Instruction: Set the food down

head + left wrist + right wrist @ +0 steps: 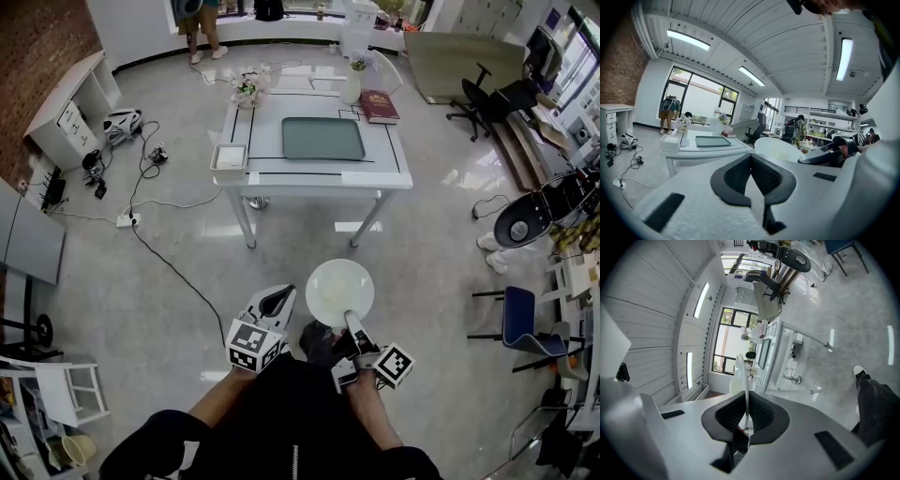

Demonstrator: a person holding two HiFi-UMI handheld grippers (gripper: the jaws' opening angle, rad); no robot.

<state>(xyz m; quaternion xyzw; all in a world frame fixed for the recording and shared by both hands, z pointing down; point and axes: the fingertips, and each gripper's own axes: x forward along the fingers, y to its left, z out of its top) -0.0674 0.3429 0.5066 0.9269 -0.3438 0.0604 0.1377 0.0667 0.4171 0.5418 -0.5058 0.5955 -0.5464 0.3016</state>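
Note:
In the head view a round white plate hangs over the floor in front of me, short of the table. My right gripper is shut on its near rim. The right gripper view shows the plate edge-on, pinched between the black pads. I can make out no food on it. My left gripper is beside the plate to the left, shut and holding nothing. In the left gripper view its pads meet, and the plate sits just beyond them.
The white table carries a green tray in the middle, a white box at its left edge, a red book, a vase and flowers. Cables trail over the floor at left. Chairs stand at right.

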